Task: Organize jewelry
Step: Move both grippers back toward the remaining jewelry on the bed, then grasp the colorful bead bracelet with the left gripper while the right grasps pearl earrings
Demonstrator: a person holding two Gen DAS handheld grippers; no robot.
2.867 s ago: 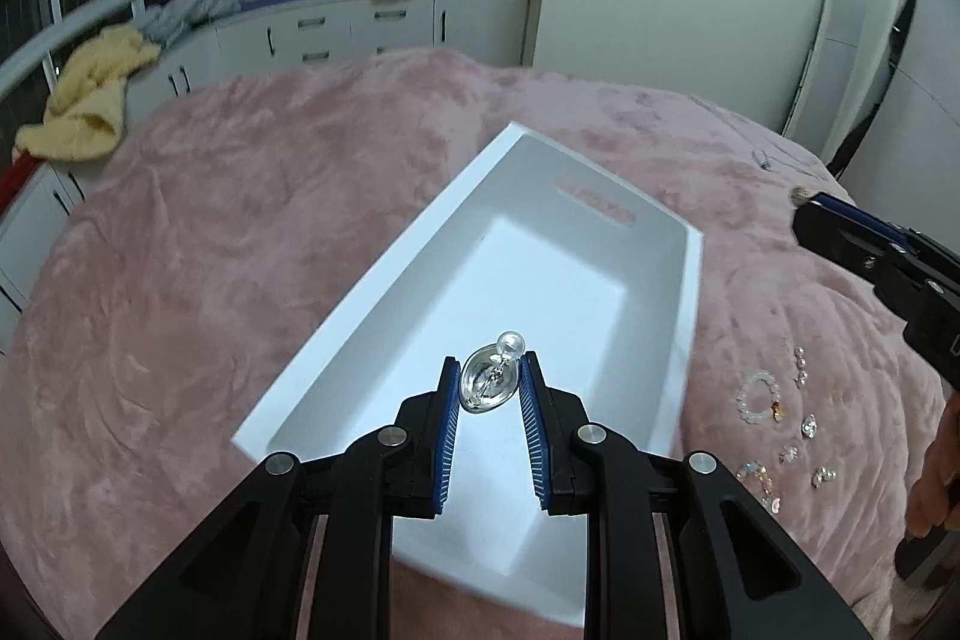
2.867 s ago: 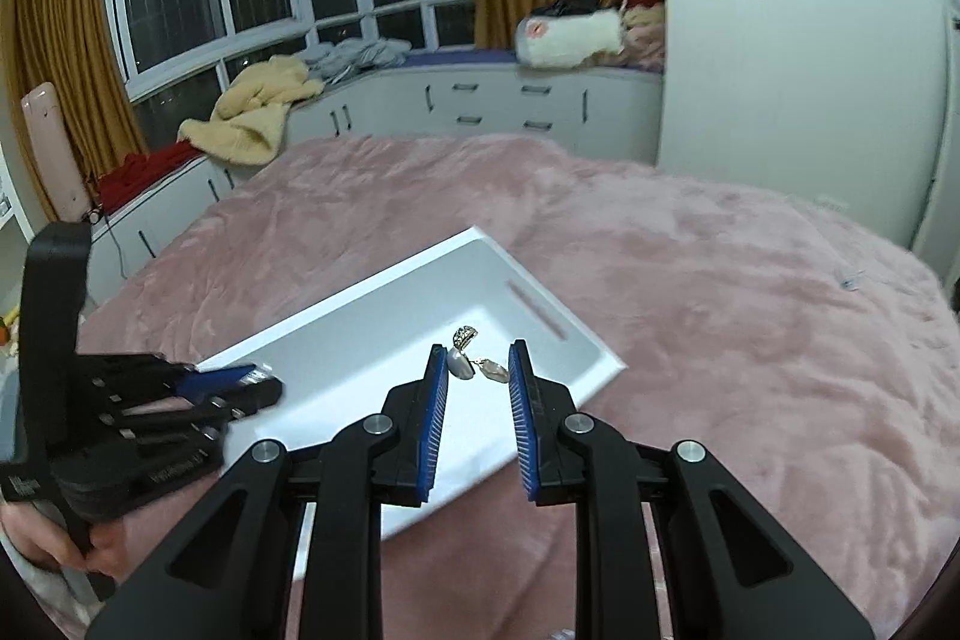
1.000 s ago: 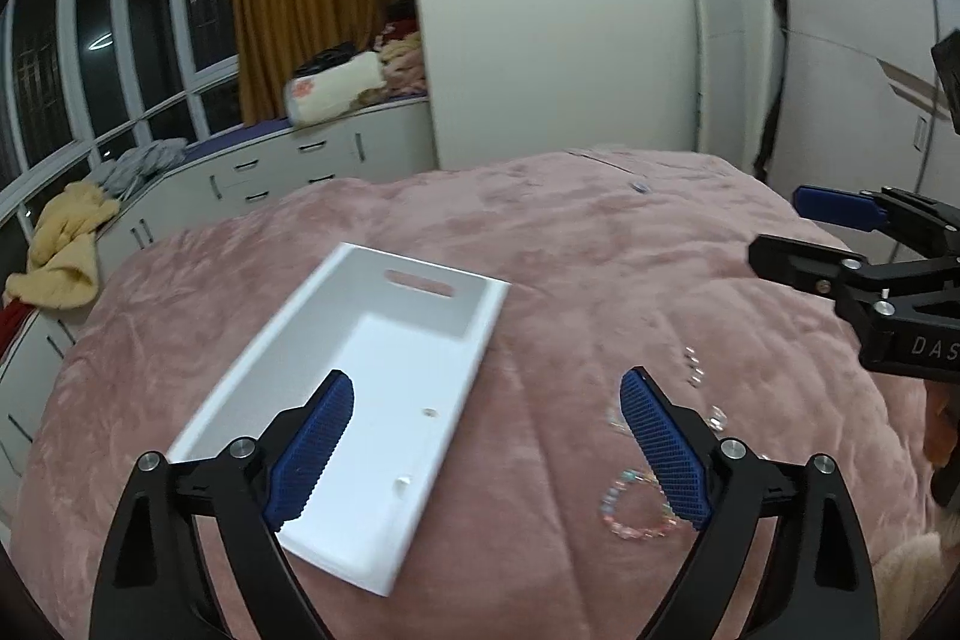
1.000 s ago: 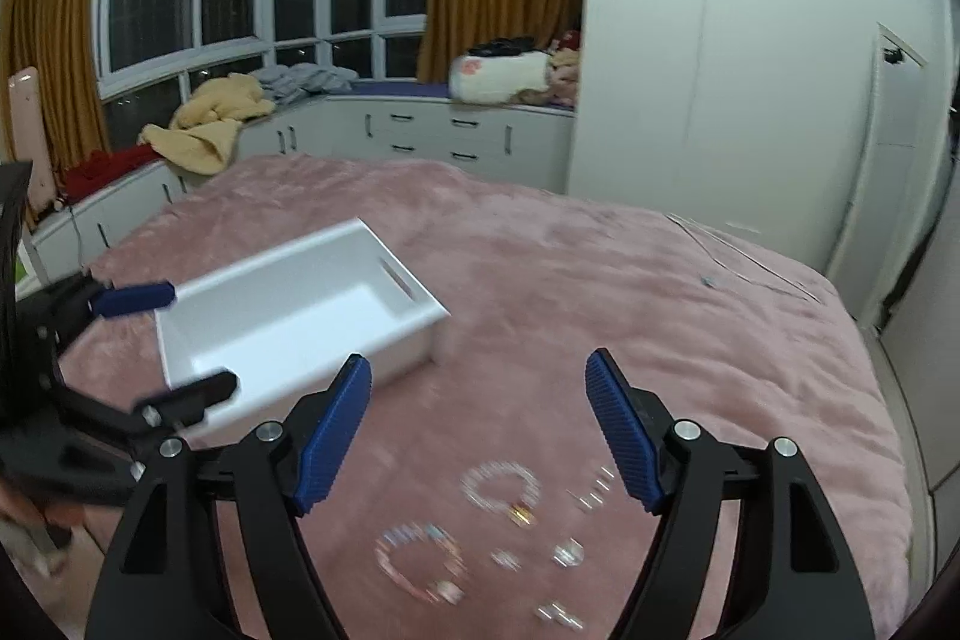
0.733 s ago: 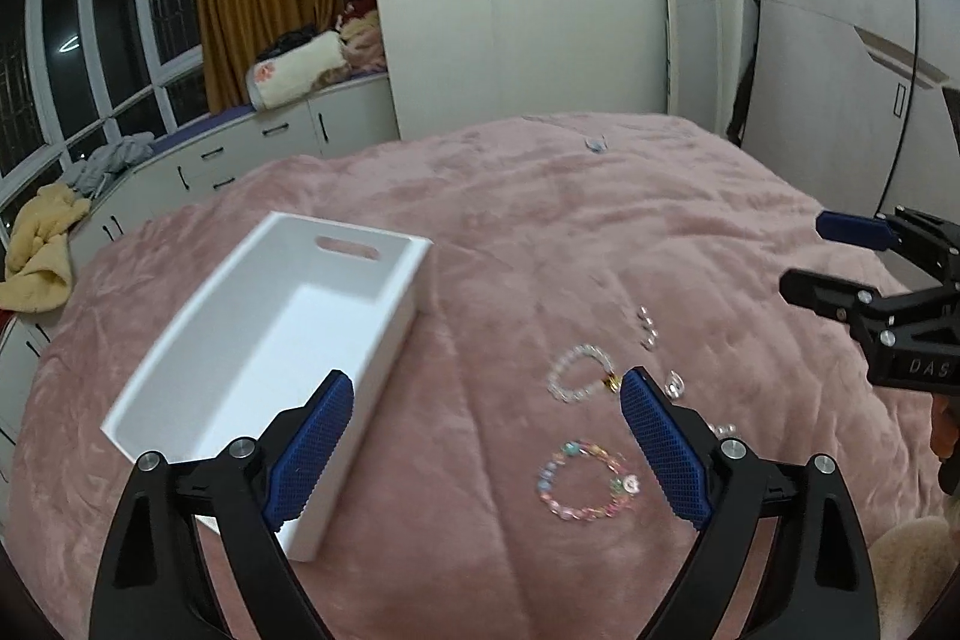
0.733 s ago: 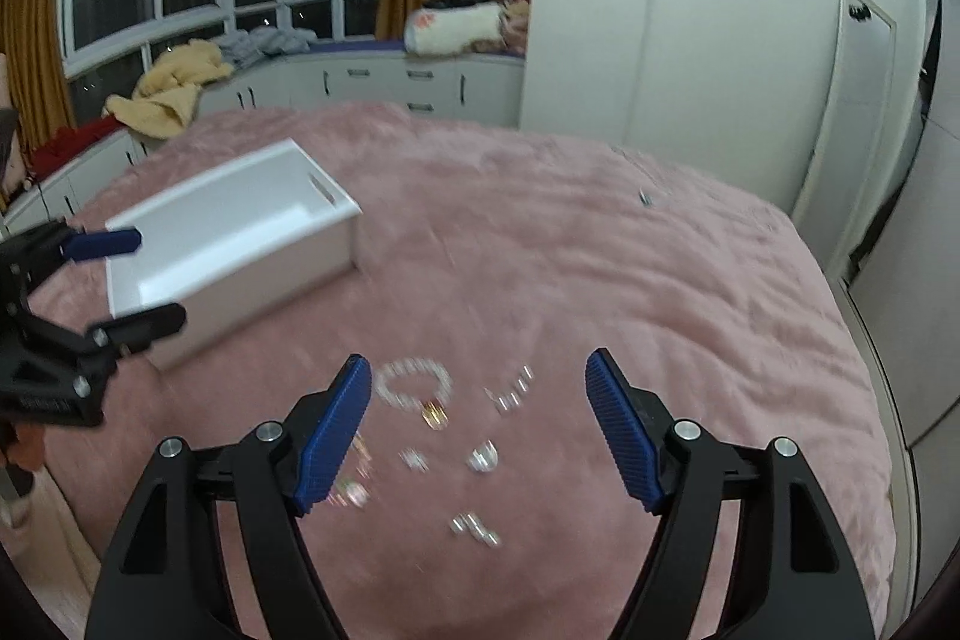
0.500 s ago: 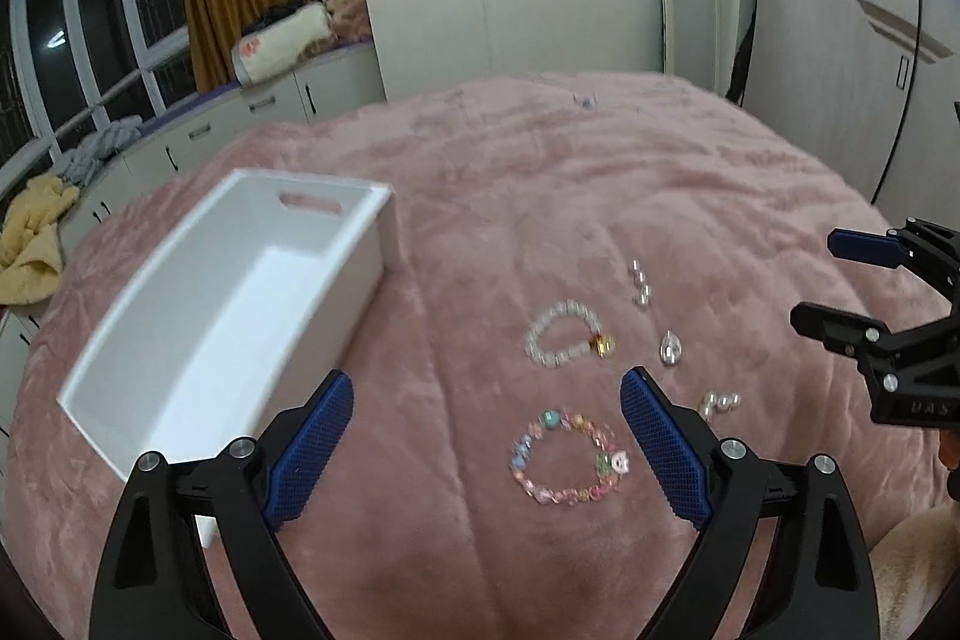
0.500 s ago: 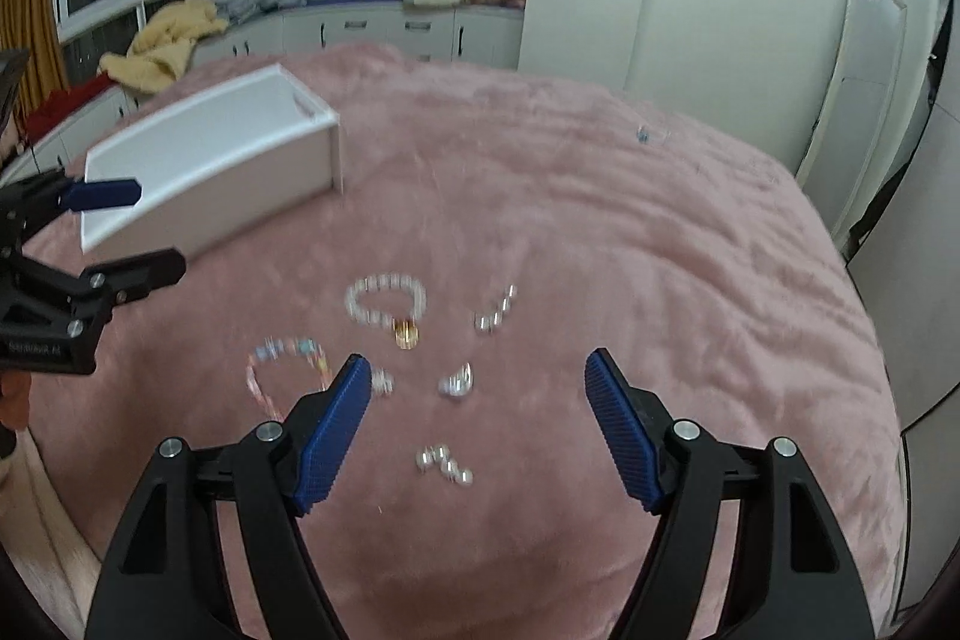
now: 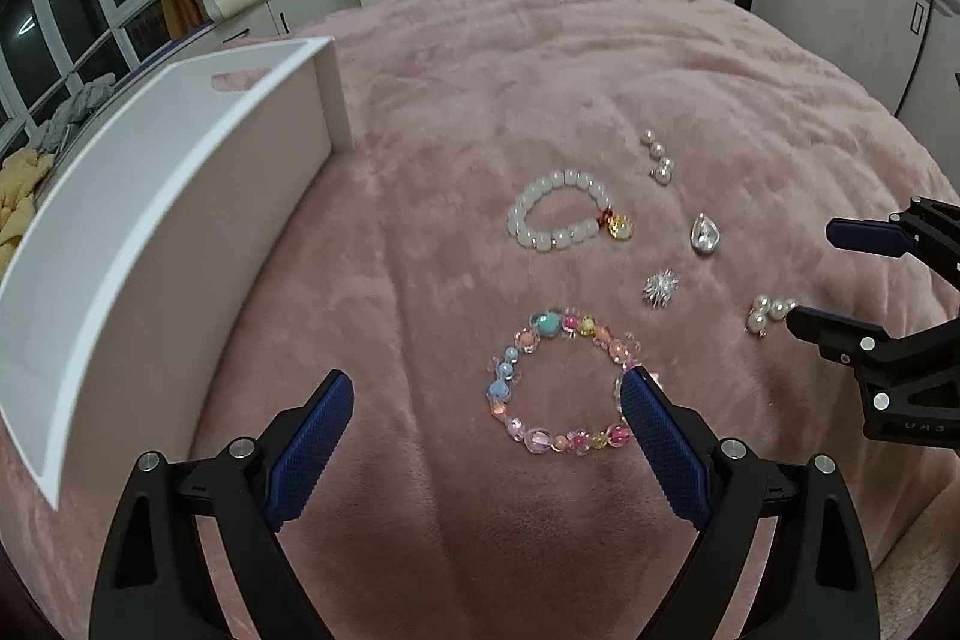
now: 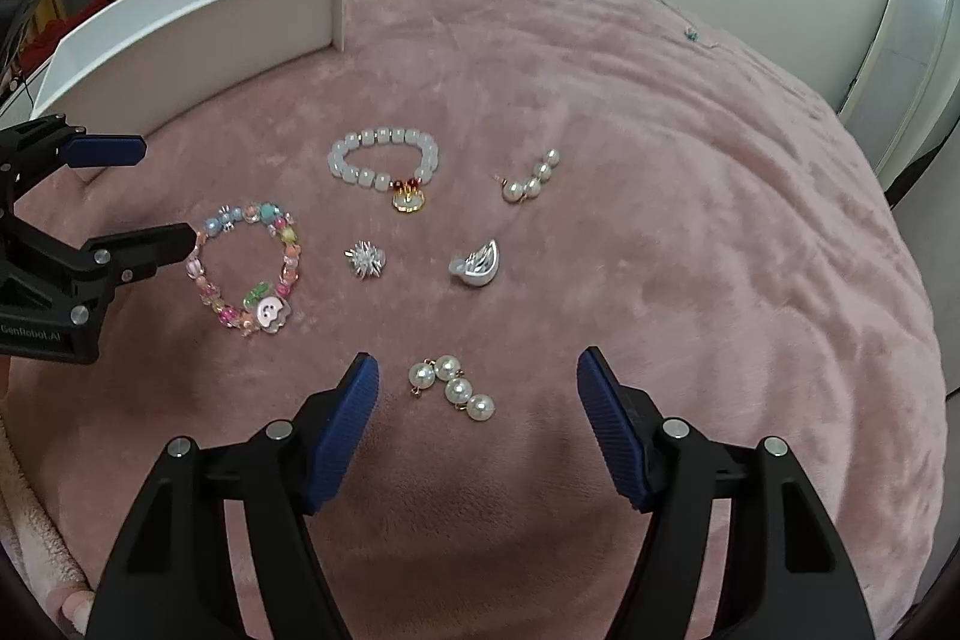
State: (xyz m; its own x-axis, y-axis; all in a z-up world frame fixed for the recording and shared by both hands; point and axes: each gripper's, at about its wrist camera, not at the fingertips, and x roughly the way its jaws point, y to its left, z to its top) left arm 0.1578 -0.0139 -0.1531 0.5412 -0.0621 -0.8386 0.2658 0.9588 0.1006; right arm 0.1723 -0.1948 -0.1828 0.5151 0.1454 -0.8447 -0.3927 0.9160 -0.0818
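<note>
**Both grippers hover over jewelry on the bed**

The right gripper (image 10: 477,379) has its jaws spread, just narrowing, with the pearl earring (image 10: 453,385) between them, untouched, lying slantwise. The left gripper (image 9: 486,400), jaws wide, straddles the colourful bracelet (image 9: 561,382). The white tray (image 9: 150,232) lies beyond, leftward.

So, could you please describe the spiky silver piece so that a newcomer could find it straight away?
Start at the white tray on the pink blanket and move to the jewellery beside it. The spiky silver earring lies mid-cluster, between the colourful bracelet and the smooth silver teardrop. It alone is a bristling starburst.
</note>
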